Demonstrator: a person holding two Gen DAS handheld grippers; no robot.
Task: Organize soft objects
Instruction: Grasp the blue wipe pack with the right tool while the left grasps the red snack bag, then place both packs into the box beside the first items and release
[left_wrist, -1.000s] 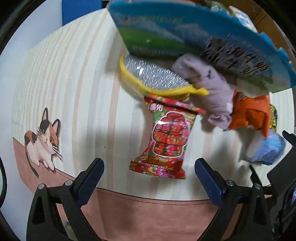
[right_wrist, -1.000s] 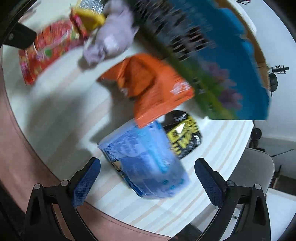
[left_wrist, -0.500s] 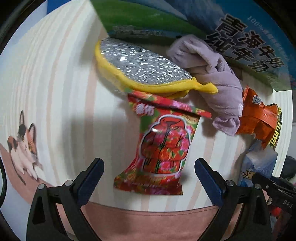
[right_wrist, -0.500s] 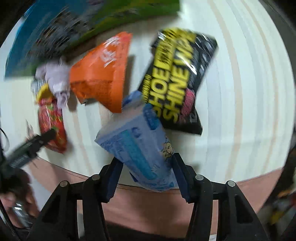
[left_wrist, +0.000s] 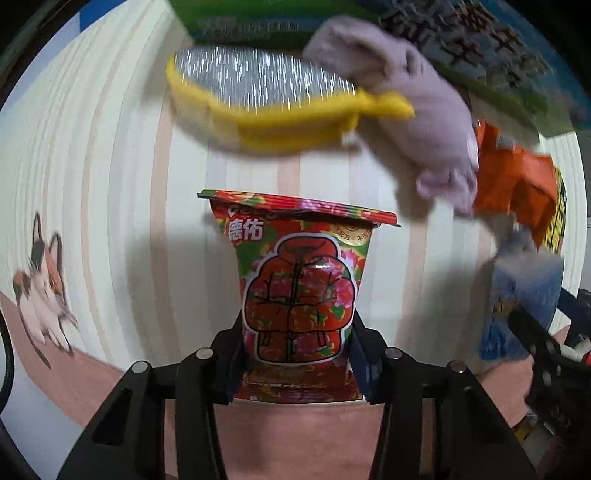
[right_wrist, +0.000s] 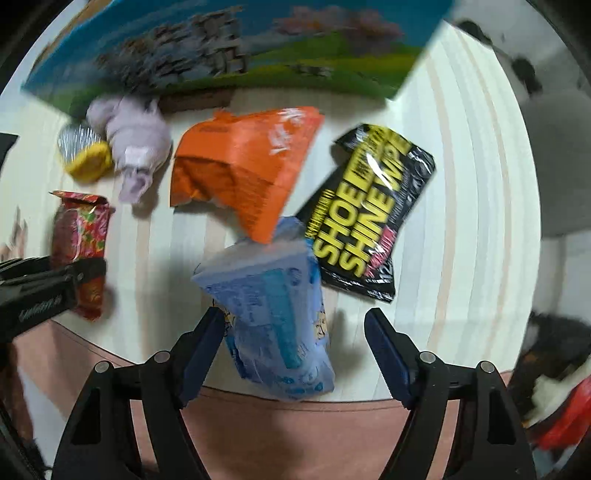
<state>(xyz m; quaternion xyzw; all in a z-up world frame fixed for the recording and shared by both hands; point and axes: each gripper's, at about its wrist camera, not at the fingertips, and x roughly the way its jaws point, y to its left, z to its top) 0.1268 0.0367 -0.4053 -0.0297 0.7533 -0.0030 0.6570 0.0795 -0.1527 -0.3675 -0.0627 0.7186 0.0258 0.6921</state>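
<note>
My left gripper (left_wrist: 297, 354) is shut on the lower end of a red flowered packet (left_wrist: 299, 291), which also shows in the right wrist view (right_wrist: 79, 243). Beyond it lie a yellow and silver scrubber (left_wrist: 266, 99) and a lilac plush cloth (left_wrist: 417, 114). My right gripper (right_wrist: 295, 354) is open, its fingers (right_wrist: 201, 350) on either side of a blue tissue pack (right_wrist: 273, 310) with a gap on the right. An orange packet (right_wrist: 240, 166) and a black shoe shine wipe packet (right_wrist: 369, 210) lie just beyond it.
A large blue and green carton (right_wrist: 236, 48) lies at the far side of the striped table (left_wrist: 110, 166). A cat picture (left_wrist: 44, 280) marks the table's left side. A brown band (right_wrist: 295, 424) runs along the near edge.
My left gripper has moved in and shut on the red flowered packet. My right gripper, nearly shut on the blue tissue pack half a second ago, has opened wider.
</note>
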